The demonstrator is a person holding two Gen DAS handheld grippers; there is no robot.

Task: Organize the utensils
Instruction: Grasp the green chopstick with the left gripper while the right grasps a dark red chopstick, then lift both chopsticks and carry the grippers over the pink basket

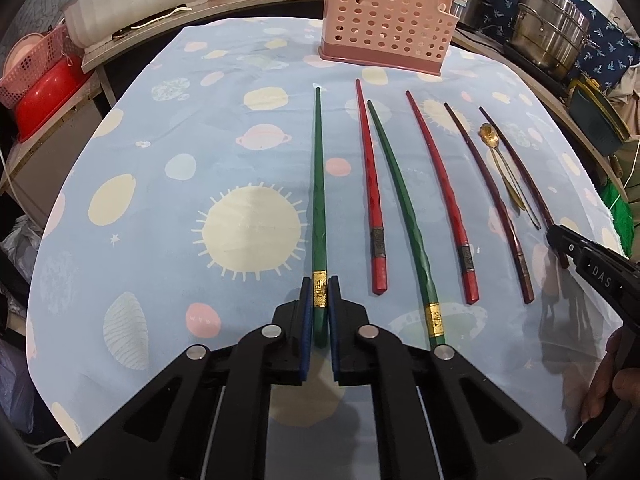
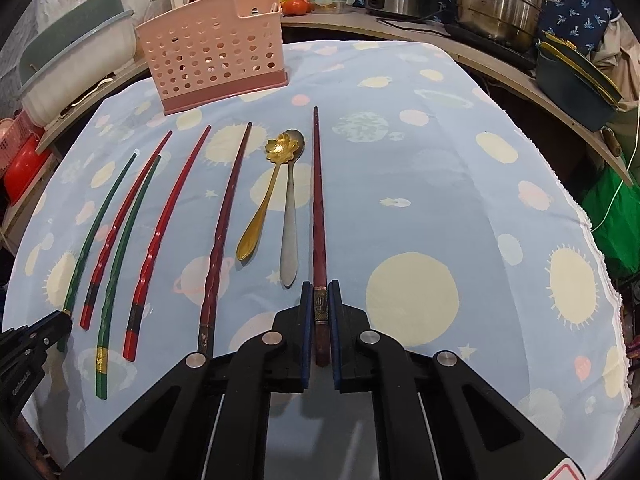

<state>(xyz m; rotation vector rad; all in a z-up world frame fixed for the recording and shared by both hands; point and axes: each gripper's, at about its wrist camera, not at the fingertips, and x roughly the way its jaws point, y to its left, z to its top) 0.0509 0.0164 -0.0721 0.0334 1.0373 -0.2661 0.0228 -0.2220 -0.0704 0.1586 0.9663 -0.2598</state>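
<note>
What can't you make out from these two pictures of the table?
- Pink holder contents: both views, its perforated wall hides the inside.
- Near end of one green chopstick: left view, under the left gripper linkage.
- Left gripper's jaws: right view, cut off at the edge.

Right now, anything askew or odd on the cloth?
Nothing damaged or spilled. One oddity: a red chopstick and a green chopstick converge at their tips instead of lying parallel, and pairs are split by colour. The gold spoon leans against the silver spoon.
</note>
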